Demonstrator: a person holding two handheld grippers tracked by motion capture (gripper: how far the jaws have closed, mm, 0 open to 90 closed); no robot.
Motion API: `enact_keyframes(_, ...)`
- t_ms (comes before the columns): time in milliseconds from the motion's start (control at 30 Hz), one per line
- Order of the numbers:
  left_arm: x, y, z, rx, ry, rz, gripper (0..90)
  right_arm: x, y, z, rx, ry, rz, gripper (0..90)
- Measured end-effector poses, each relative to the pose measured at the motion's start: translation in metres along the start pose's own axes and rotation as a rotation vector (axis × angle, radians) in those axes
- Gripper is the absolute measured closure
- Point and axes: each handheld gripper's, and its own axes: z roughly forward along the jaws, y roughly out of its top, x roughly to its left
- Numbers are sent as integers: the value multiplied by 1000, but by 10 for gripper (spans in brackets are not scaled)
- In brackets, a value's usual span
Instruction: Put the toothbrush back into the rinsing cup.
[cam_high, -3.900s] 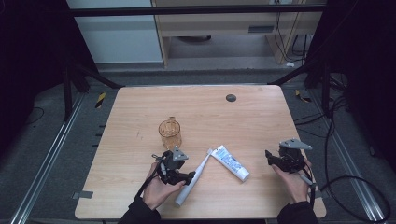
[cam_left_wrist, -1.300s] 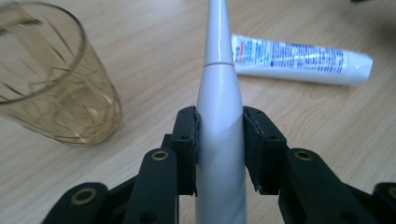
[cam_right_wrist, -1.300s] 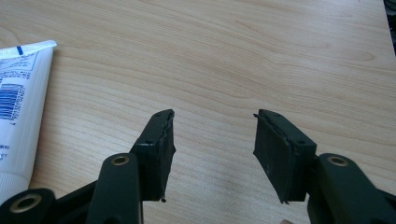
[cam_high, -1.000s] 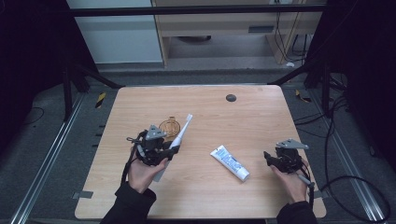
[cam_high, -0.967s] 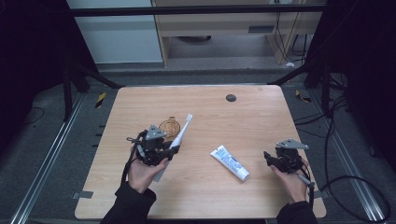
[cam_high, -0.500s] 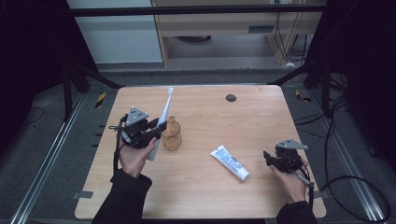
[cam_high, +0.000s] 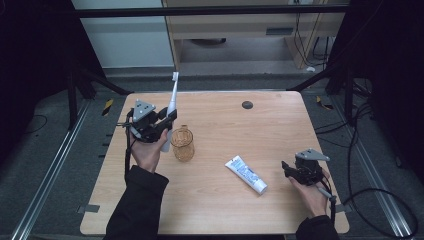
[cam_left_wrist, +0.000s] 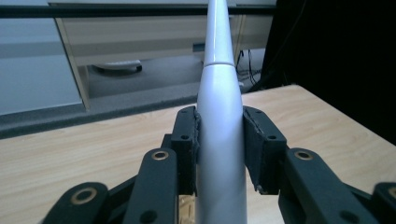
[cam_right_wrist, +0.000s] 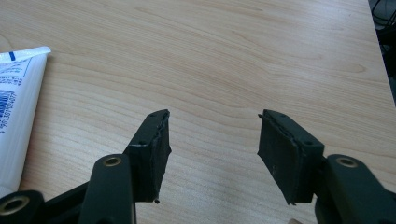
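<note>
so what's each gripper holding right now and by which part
The left gripper clamps the electric toothbrush by its thick handle. The right gripper is open, holding nothing.

A white toothpaste tube with blue print lies flat and slantwise on the wooden surface, toward its near right part, and its crimped end shows at the left edge of the right gripper view. A small dark round spot sits near the far edge of the surface (what it is cannot be told). Beyond that edge stands a pale wooden cabinet, with yellow-and-black tape on the grey floor at the left.
</note>
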Motion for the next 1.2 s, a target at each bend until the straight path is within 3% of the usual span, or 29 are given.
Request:
enact_keyframes(167,6,-1,11,-46,27,-10,666,0,0,1,-4,0,-8,432)
enact_keyframes(333,9,1,20,-61,31,-28,666,0,0,2,-7,-4,-15,432)
enact_keyframes(533,11,-3,34,-93,37,-19,666,0,0,1,-11,-5,-13,433)
enact_keyframes(967,16,-26,61,-79,38,-33,666,0,-1,2,-16,-7,-25,435)
enact_keyframes(1200,18,-35,65,-64,35,-32,666,1,-1,3,-16,-8,-31,436)
